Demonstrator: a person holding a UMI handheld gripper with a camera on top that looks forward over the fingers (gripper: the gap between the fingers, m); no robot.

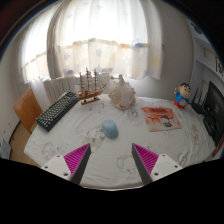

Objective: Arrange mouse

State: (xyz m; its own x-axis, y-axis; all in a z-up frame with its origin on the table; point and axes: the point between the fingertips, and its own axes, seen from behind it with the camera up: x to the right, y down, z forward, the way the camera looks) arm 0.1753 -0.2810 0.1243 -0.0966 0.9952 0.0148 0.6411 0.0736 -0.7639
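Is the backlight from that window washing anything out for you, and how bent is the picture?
Gripper view: the curtained window is blown out white; the table stays readable, with the mouse pale but distinct beyond the open gripper; fisheye curves the table's rim strongly.

The gripper (112, 160) shows two fingers, one left and one right, each a wedge that narrows toward its far tip. The inner face of each finger carries a magenta pad (77, 157) marked with fine diagonal ridges, and the outer sides of the fingers are pale, white to light grey, with flat angular faces. A dark, nearly black edge runs along the inner side of each pad, and the two fingers match each other in shape and colour like mirror images. No cables, screws or sleeves can be made out.
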